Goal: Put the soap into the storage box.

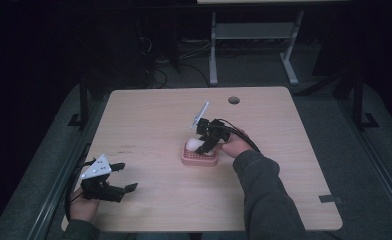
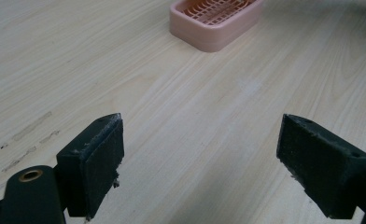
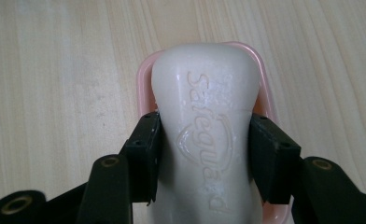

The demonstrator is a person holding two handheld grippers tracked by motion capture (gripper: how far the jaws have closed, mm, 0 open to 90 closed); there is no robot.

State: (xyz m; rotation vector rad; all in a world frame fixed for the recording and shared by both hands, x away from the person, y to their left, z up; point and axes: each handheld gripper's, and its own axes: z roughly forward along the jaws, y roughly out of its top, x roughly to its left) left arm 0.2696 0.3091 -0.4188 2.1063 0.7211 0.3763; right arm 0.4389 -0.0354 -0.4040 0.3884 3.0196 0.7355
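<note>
A white bar of soap (image 3: 204,116) with raised lettering sits between the pads of my right gripper (image 3: 204,156), which is shut on its sides. The soap (image 1: 193,145) hangs just over a pink soap dish (image 1: 200,159) in the middle of the table. In the right gripper view the pink dish rim (image 3: 144,79) shows around the far end of the bar. My left gripper (image 1: 126,177) rests near the table's front left, open with nothing between its fingers (image 2: 97,163). The pink soap dish (image 2: 214,21) lies far ahead of it.
The wooden table (image 1: 149,120) has a round cable hole (image 1: 233,100) near its far edge. A dark clip (image 1: 330,198) sits at the front right edge. Faint scuff marks (image 1: 126,147) lie left of centre. Grey desk legs (image 1: 213,50) stand on the floor beyond.
</note>
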